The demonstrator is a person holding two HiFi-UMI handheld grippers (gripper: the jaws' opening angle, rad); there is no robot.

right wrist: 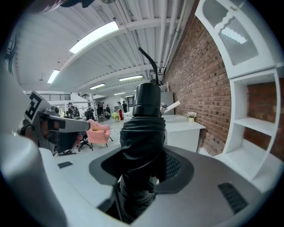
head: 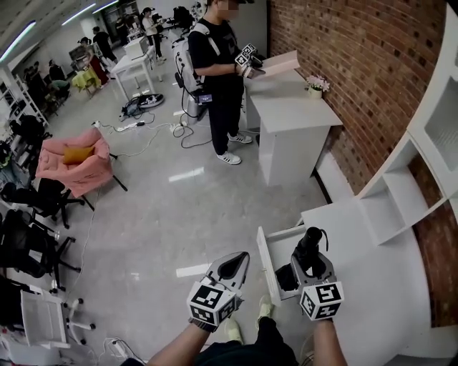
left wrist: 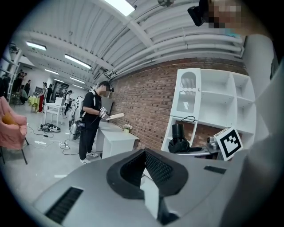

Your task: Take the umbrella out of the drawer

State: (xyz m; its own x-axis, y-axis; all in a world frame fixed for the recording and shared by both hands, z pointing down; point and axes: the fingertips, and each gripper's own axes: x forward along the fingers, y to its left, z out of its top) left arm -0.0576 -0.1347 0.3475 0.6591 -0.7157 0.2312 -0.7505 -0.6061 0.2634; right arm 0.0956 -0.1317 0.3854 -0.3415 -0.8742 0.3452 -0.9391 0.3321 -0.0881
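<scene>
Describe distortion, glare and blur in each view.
Head view: wide-angle bending curves the brick wall and white shelf; a light patch glares off the floor. Left gripper view: black round vignette, bright ceiling strips. Right gripper view: the dark umbrella looms close, showing little detail.

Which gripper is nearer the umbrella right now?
Right. The right gripper is clamped around the umbrella; the left gripper holds nothing and sits off to its left, apart from it.

The head view looks steeply down from behind the left claw [head: 236, 263] and right claw [head: 309, 256]. Both claw views face level along their jaws, the right close on the umbrella [right wrist: 144, 133]. All three share the brick wall [head: 358, 57] beyond the claws.
</scene>
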